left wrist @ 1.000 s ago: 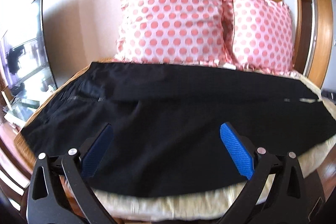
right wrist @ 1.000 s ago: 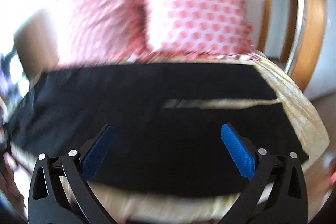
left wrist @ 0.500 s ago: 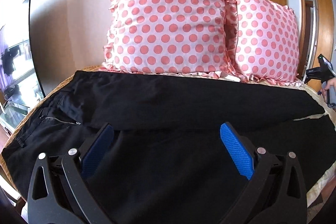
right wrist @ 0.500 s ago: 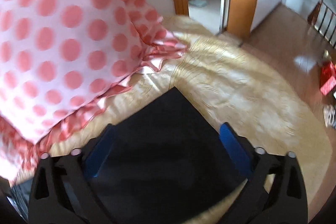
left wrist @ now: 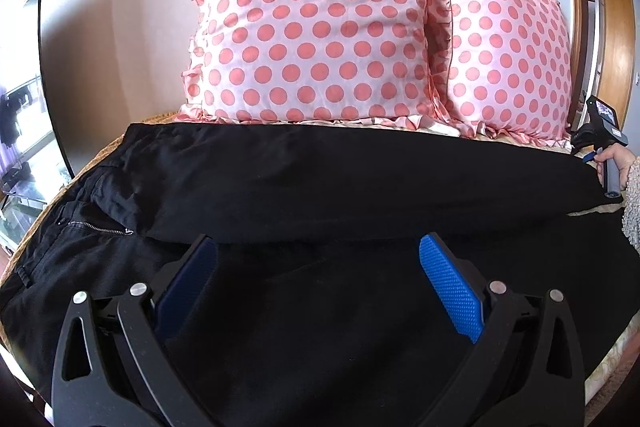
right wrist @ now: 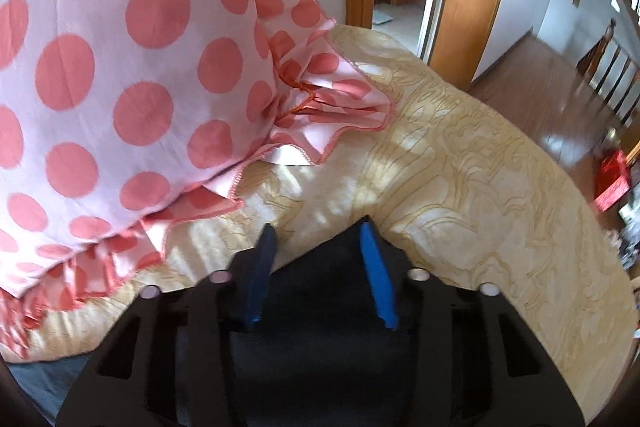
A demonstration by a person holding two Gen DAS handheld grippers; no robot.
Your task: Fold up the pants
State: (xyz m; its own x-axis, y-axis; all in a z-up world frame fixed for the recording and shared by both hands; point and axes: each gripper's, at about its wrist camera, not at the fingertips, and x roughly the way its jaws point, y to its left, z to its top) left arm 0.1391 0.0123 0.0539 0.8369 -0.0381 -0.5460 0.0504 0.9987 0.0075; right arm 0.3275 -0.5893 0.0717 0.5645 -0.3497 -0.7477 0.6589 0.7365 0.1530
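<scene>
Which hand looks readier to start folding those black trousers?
Probably the right. The right gripper has narrowed around the trouser leg's end, near the pillow. The left gripper hovers wide open, gripping nothing.

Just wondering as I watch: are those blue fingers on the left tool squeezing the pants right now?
No, the left gripper is spread wide open above the black pants, its blue fingers far apart.

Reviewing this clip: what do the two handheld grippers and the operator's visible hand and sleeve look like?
The left gripper and right gripper match: black plastic frames with triangular cutouts, silver round pivot screws, and blue dimple-textured finger pads. No cables show. The operator's bare hand emerges from a fuzzy beige knit sleeve.
</scene>
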